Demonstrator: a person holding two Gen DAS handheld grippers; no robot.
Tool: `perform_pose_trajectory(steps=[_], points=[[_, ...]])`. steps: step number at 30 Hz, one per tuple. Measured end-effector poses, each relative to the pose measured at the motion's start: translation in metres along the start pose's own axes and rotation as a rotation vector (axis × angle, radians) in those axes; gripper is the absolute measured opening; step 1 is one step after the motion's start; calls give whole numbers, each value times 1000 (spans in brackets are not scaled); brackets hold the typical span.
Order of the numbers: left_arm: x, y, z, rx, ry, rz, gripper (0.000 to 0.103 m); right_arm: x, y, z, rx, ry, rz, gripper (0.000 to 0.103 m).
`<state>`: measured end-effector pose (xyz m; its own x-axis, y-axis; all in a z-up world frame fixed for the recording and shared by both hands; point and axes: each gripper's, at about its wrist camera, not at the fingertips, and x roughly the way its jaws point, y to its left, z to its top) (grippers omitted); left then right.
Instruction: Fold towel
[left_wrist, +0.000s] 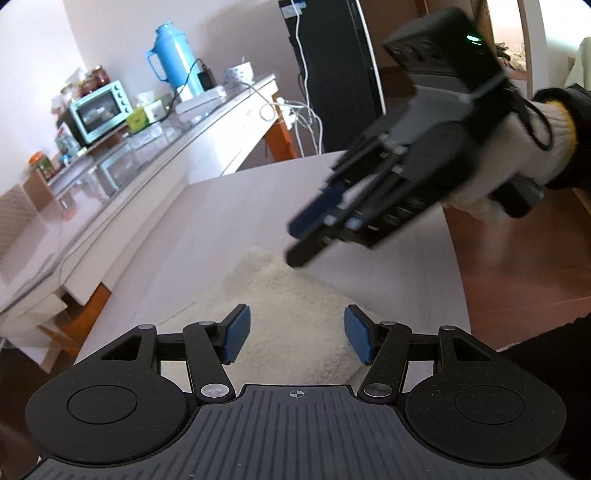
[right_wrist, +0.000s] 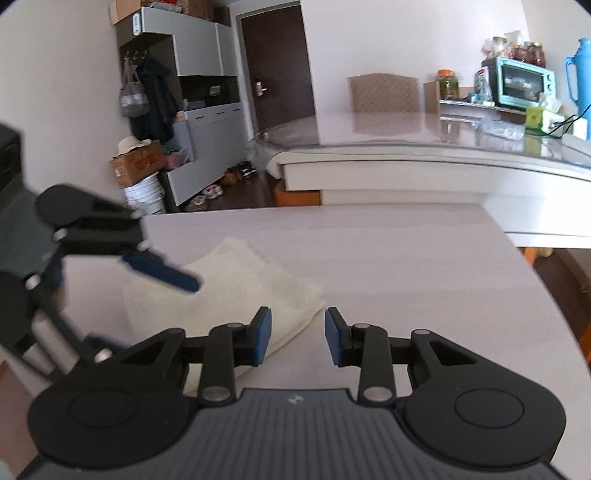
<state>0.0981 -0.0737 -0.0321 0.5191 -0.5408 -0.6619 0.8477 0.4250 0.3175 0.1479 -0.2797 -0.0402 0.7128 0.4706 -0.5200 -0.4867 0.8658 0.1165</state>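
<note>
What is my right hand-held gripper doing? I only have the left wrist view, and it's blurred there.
Observer: The right hand-held gripper is open, with nothing pinched between its pads.
Operator: Where's the towel from it?
Observer: The towel lies folded on the table. One corner shows in the gap between those pads, and the rest stretches away to the left.
Operator: And my left one, seen from there?
Observer: One finger of the left hand-held gripper reaches in over the towel's left part. I cannot tell whether it touches.
</note>
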Motion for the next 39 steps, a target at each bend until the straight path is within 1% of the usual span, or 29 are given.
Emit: perform_pose_trajectory(steps=[5,8,10,12,14,16,17,18,19,21,22,24,25,26,28,30,34,36,37,39], points=[[2,-4,0,-9,-4,28,58,21,-1,7,-65,49,-22,35],[1,-6,-2,-27,-8,31,51,29,2,8,-97,69,-30,36],[1,-7,-3,-56,-9,35,49,33,4,10,-115,76,-40,40],[1,-9,-2,-59,-9,40,44,35,5,10,-119,77,-40,41],[1,-9,-1,-58,-10,46,44,37,5,10,-128,73,-45,45],[1,-10,-1,-62,-11,58,44,37,5,10,-129,73,-41,45],[0,-10,-1,-63,-13,60,46,37,4,10,-129,69,-38,44],[-1,-10,-1,-59,-22,70,54,33,5,10,-129,56,-34,40],[-5,-8,-2,-71,-34,81,56,28,6,10,-128,40,-29,37],[-14,-2,-4,-104,-48,105,56,18,8,11,-123,10,-21,36],[-20,2,-7,-105,-40,135,57,11,10,11,-117,-3,-15,36],[-25,5,-14,-105,-17,162,58,-2,17,12,-108,-26,2,36],[-28,9,-20,-119,-3,188,58,-5,20,12,-107,-29,10,37],[-29,9,-21,-119,1,191,59,-8,25,10,-105,-29,28,36],[-28,9,-30,-111,37,216,59,-15,38,6,-101,-24,74,36],[-26,6,-35,-103,46,233,58,-16,50,0,-106,-11,107,36],[-32,5,-33,-145,27,249,59,-14,65,-8,-135,19,137,36],[-38,6,-34,-169,23,262,64,-17,70,-10,-146,19,147,36],[-39,6,-35,-170,29,271,64,-19,72,-10,-157,18,149,36],[-42,7,-39,-191,40,285,65,-19,76,-11,-178,24,148,32]])
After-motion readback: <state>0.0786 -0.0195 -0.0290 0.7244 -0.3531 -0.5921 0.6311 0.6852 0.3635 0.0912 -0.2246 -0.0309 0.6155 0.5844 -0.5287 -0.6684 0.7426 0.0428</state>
